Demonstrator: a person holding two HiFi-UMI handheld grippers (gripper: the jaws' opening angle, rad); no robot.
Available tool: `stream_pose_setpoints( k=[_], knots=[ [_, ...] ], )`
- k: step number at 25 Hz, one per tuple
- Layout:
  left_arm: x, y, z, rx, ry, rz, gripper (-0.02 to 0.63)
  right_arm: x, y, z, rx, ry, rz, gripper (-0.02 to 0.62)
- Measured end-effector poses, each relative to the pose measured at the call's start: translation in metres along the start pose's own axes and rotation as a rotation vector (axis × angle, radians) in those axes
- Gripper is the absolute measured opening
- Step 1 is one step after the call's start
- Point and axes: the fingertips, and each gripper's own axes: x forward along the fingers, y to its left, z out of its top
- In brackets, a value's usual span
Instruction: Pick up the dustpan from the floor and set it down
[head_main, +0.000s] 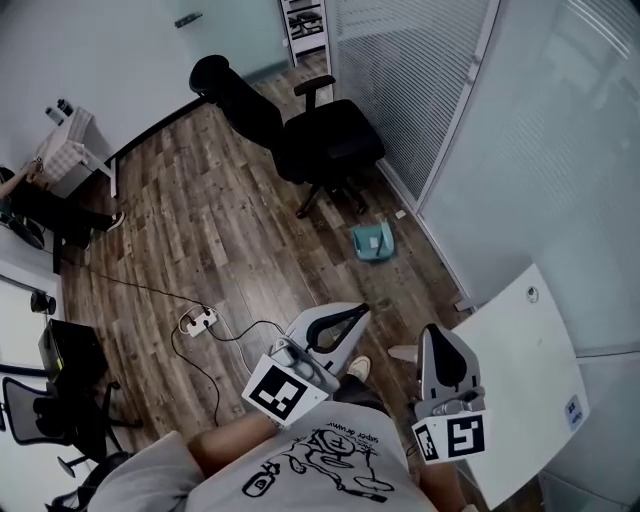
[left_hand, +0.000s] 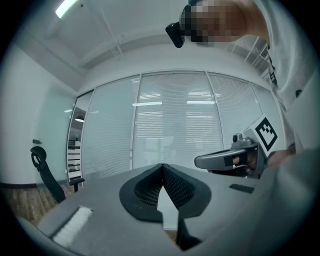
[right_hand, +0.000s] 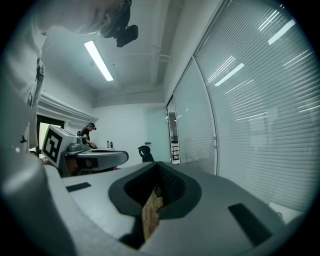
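With jaws pressed together and empty, the left gripper (head_main: 361, 309) and right gripper (head_main: 433, 331) would likely shove, not grip, the small teal plastic dustpan (head_main: 373, 241) lying well ahead of them.

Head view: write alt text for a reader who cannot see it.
A teal dustpan lies on a wood floor near a black office chair. Nearer the camera, the left hand-held gripper and right hand-held gripper are shut and empty.

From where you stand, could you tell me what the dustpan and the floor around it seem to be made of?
Dustpan: probably plastic, judging by its uniform teal colour and moulded shape. Floor: wood or wood-look laminate, showing plank seams and varied brown grain, with a low sheen.
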Motion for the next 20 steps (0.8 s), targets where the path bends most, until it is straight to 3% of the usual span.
stream_pose_setpoints(
  k=[6, 13, 20],
  knots=[
    [0.034, 0.002, 0.0, 0.004, 0.013, 0.022, -0.006, 0.014, -0.036, 0.006, -0.013, -0.003, 0.023, 0.003],
    [0.044, 0.026, -0.012, -0.006, 0.028, 0.069, -0.006, 0.037, -0.043, -0.005, -0.004, 0.022, 0.064, 0.003],
    [0.061, 0.053, -0.019, -0.03, 0.014, 0.068, -0.006, 0.069, -0.047, -0.011, -0.014, 0.041, 0.067, 0.003]
  ],
)
